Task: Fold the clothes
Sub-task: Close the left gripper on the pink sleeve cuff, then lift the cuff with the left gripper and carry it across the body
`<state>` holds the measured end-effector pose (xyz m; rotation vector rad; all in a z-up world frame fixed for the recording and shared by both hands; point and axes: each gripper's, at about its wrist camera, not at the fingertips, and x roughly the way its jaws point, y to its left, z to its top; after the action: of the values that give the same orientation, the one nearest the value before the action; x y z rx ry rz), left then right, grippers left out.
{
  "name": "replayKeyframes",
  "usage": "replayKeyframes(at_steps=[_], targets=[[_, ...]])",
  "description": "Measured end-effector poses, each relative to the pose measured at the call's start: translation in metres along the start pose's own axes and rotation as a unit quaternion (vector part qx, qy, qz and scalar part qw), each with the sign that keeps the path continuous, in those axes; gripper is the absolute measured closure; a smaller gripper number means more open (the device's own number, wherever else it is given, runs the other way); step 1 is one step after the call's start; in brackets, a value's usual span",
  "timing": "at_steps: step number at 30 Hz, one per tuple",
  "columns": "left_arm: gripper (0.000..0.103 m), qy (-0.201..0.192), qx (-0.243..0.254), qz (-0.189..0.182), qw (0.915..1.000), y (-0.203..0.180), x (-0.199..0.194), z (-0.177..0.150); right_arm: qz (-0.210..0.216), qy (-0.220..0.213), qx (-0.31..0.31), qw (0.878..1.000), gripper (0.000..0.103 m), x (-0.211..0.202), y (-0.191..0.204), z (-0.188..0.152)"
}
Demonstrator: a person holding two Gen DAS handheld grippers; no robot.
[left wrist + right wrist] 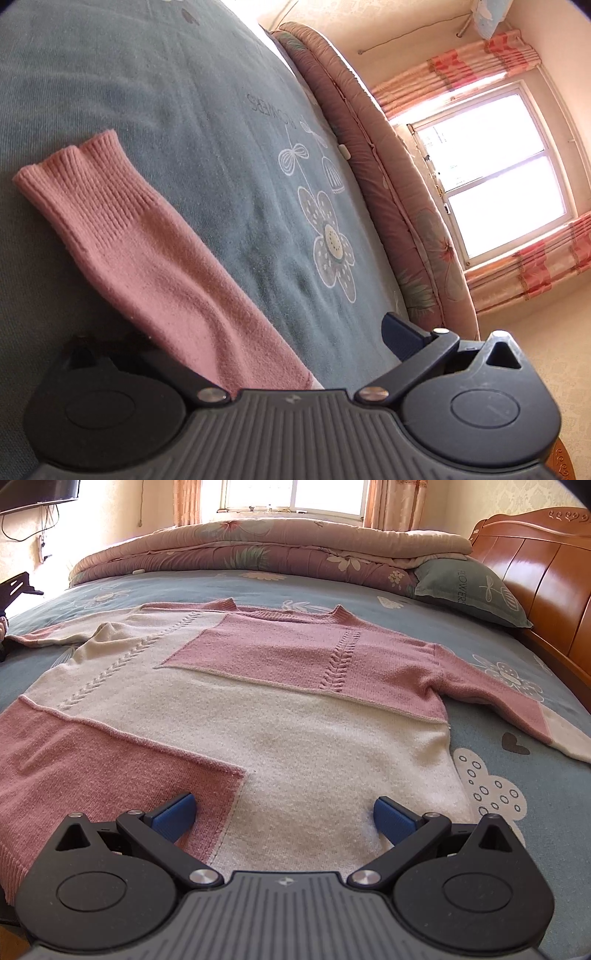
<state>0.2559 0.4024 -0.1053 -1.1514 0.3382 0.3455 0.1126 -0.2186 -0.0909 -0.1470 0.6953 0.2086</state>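
A pink and cream knitted sweater [280, 716] lies spread flat, front up, on the blue-grey flowered bed sheet [517, 768], with both sleeves stretched out to the sides. My right gripper [284, 812] is open just above the sweater's hem, its blue pads [177, 812] wide apart and nothing between them. In the left wrist view the pink sleeve [155, 251] with its ribbed cuff runs across the sheet [229, 140] and between the fingers of my left gripper [240, 339]. That gripper is open. One finger [402, 339] shows on the right; the other is dark and half hidden beside the sleeve.
A folded floral quilt [258, 550] lies across the far side of the bed, with a blue-grey pillow [472, 590] beside it. A wooden headboard [535, 572] runs along the right. Behind are a bright window [295, 494] and curtains. A dark object [18, 587] sits at the left edge.
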Motion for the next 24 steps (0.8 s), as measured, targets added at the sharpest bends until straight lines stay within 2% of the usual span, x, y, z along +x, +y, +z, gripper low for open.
replayKeyframes(at_steps=[2, 10, 15, 20, 21, 24], targets=[[0.001, -0.004, 0.007, -0.005, 1.0, -0.001, -0.004, -0.005, 0.0, 0.0, 0.0, 1.0, 0.0, 0.0, 0.0, 0.0], [0.001, 0.003, 0.003, -0.071, 0.9974, -0.017, -0.013, 0.0, -0.001, 0.0, -0.002, 1.0, 0.0, 0.001, 0.001, 0.001], [0.001, 0.019, 0.012, -0.088, 0.9959, -0.042, -0.014, -0.003, -0.004, 0.003, -0.005, 1.0, 0.0, 0.001, 0.002, 0.002], [0.001, 0.035, 0.03, -0.098, 0.9941, -0.068, -0.025, -0.013, -0.01, 0.011, -0.059, 0.998, 0.0, -0.004, 0.014, 0.013], [0.001, 0.039, 0.033, -0.1, 0.9937, -0.074, -0.026, -0.014, 0.002, 0.01, -0.064, 0.998, 0.0, -0.007, 0.016, 0.018], [0.001, 0.05, 0.046, -0.101, 0.9926, -0.09, -0.031, -0.019, 0.082, -0.011, -0.049, 0.995, 0.0, -0.018, 0.022, 0.04]])
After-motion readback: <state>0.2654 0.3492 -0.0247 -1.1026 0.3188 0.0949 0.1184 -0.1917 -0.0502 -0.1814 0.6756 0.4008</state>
